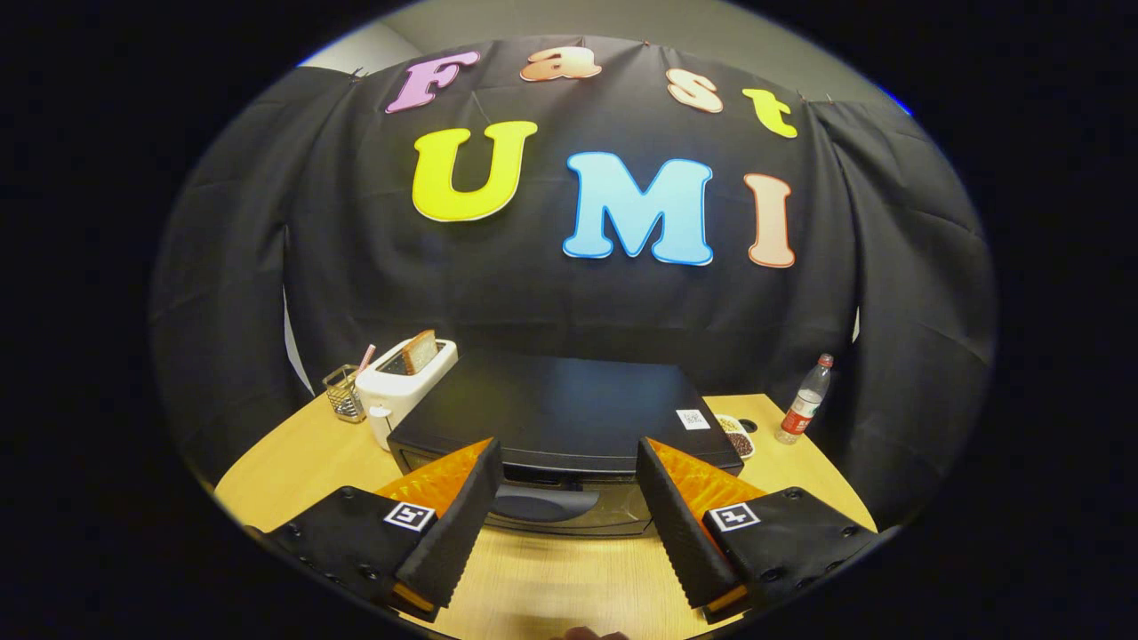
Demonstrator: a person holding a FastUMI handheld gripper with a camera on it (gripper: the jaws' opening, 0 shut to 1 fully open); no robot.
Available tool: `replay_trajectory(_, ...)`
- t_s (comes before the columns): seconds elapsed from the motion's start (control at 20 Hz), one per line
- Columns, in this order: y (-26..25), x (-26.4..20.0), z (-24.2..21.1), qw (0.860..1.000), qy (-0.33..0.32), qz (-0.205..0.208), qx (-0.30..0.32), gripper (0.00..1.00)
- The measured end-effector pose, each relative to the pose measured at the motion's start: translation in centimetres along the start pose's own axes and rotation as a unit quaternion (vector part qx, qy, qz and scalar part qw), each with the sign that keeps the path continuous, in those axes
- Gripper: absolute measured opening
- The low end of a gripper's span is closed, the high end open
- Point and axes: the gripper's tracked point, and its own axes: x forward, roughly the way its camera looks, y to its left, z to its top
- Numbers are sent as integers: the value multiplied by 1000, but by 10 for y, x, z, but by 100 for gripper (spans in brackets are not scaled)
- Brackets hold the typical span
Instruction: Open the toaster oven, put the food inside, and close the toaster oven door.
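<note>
Ahead, closed toaster oven (569,418), claw (565,467) open at its door handle (544,502), toaster (404,378) beside

A recording booth: black cloth wall (569,293) behind wooden table (293,462)

Hidden and unclear parts

The tool's (564,467) spread fingers cover both front corners of the toaster oven (560,418), so its door shows only in the gap between them; the small dish (738,436) beside it is partly hidden, its contents too small to tell.
</note>
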Motion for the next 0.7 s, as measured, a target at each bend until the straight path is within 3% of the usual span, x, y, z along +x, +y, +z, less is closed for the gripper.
replay_trajectory(0.3, 13, 30, -22, 999, 29, 6, -17, 96)
replay_trajectory(0.7, 23, 42, -42, 997, 69, 15, 9, 96)
